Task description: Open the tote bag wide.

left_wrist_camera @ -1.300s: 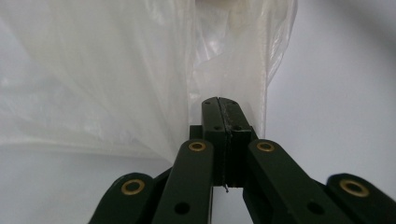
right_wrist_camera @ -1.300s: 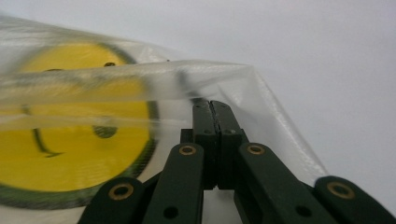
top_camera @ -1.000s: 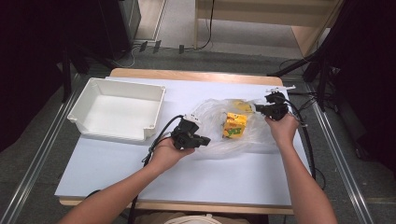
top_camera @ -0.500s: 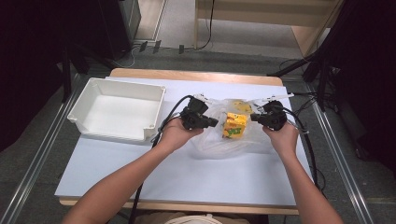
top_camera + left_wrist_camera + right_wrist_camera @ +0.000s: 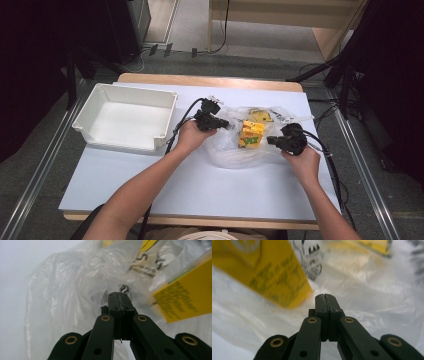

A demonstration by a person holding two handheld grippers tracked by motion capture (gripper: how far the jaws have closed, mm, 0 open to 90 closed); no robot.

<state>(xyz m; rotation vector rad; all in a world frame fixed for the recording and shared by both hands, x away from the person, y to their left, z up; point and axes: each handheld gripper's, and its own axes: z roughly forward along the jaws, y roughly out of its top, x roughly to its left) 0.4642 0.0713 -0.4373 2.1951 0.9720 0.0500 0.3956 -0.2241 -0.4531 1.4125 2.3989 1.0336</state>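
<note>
- A white table (image 5: 150,180) is seen, with a white bin (image 5: 125,117) beyond the left gripper (image 5: 226,124).
- A clear plastic bag (image 5: 235,150) holding a yellow carton (image 5: 251,134) lies between both grippers.
- The left gripper's jaws are pressed together, as are the right gripper's (image 5: 270,140); whether film is pinched cannot be told.
- The bag appears to be being opened; spreading its mouth is called for next.

A table (image 5: 165,192) with a pale blue-white top and a wooden edge is seen from above. A white plastic tray (image 5: 90,119), shallow and rectangular, is set on the table's far left part. To the right of the tray, just beyond its near right corner, a clear plastic bag (image 5: 235,150) is laid flat on the tabletop; a yellow carton (image 5: 250,134) and a yellow packet (image 5: 260,116) are enclosed in it, the packet on the far side of the carton. Black cables (image 5: 327,160) are draped over the table's right edge, well apart from the tray.
</note>
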